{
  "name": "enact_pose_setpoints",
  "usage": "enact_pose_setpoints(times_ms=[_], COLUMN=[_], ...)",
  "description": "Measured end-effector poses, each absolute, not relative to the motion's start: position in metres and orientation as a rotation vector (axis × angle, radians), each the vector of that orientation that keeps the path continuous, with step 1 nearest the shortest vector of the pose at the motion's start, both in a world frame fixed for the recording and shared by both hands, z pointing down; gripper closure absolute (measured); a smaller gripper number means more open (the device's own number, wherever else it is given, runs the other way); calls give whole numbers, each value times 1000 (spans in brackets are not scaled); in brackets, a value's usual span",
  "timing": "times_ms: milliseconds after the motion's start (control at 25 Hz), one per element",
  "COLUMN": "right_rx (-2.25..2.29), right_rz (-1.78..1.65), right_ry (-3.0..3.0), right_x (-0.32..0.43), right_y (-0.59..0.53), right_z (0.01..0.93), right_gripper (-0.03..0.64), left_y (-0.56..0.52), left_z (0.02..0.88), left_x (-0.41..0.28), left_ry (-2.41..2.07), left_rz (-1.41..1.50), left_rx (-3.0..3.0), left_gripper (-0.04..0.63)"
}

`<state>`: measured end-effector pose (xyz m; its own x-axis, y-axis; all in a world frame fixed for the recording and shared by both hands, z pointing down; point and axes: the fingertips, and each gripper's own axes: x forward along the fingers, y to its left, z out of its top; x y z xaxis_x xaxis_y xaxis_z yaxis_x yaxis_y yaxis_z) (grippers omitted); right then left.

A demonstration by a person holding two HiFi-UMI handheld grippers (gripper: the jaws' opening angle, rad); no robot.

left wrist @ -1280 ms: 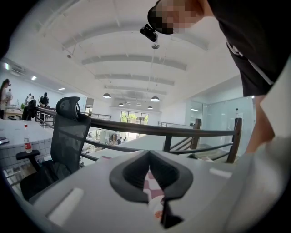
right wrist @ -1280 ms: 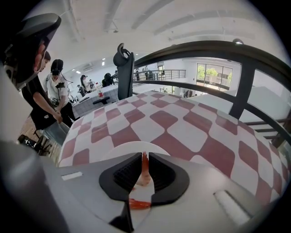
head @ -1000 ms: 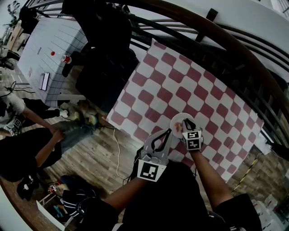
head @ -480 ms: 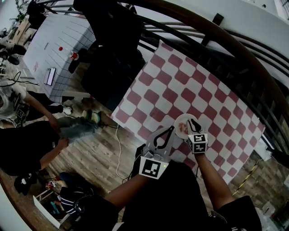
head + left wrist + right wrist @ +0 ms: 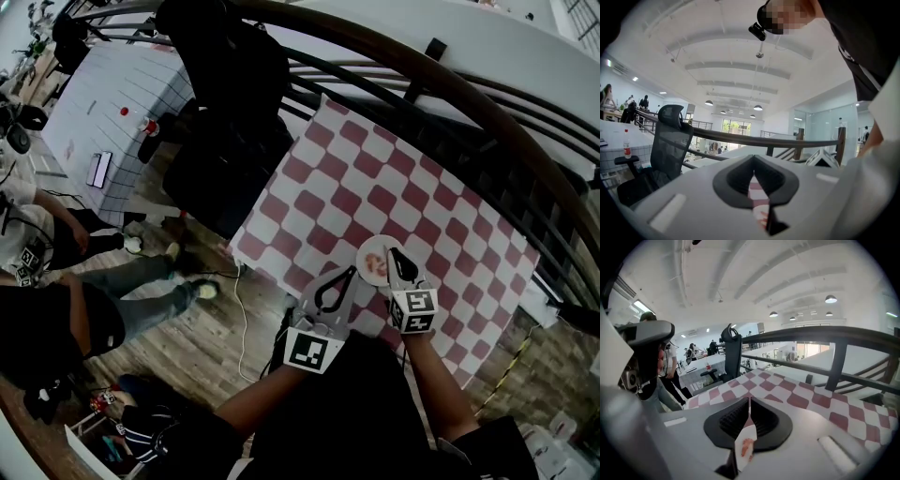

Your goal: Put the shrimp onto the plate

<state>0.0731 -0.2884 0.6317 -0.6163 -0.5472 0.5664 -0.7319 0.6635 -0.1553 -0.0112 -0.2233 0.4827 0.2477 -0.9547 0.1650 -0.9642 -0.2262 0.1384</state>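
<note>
A pink shrimp (image 5: pixel 376 266) lies on a small white plate (image 5: pixel 367 249) near the front edge of the red-and-white checkered table (image 5: pixel 394 178). My right gripper (image 5: pixel 390 252) is shut and holds nothing; its tips hang over the plate's right side. In the right gripper view the shrimp (image 5: pixel 746 447) and plate (image 5: pixel 750 431) show through the gap below the shut right gripper (image 5: pixel 749 401). My left gripper (image 5: pixel 352 271) is also shut with nothing in it, just left of the plate; in its own view the left gripper (image 5: pixel 753 159) points across the cloth.
A black office chair (image 5: pixel 223 103) stands at the table's far left corner. A dark curved railing (image 5: pixel 441 80) runs behind the table. A white tiled table (image 5: pixel 98 98) and people (image 5: pixel 56 309) are at the left, on the wooden floor.
My right gripper has drawn back a little from the plate toward me. The shrimp stays on the plate. A person at the left has stepped across the floor.
</note>
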Motion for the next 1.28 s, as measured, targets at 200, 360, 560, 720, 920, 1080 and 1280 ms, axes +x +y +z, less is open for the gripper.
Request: enact_pose_setpoints(times_ms=[200,360,560,720,920,1080,1280], right_rx=[1119,1193,1264,1345,1460,1495,1487], right_rz=[491,404,315,242,170,82,12], right_ry=[-2479,-2569,-2640,-2622,-2594,-2597,-2589], right_x=[72,63,48,38,28,15,-4], right_y=[-273,-253,-221,-190,-161,-148,-133], right_z=[574,520,467,439,413,396,381], right_gripper=[617,618,618,618,618,618,618], left_y=[-206,-186,-167,-154,-141,-133,-123], left_z=[475,464,441,424,404,396,386], left_x=[-21,-21,-21,-26,-40,-53,-69], left_ry=[-1797,-1762,-1695,-1674,-1669,-1677,-1697], left_rz=[37,50,2,16,-19,-48,-83], left_rx=[2331,2401,2462,2551,2576,2563,2566], left_gripper=[588,588,588,588,588,588,588])
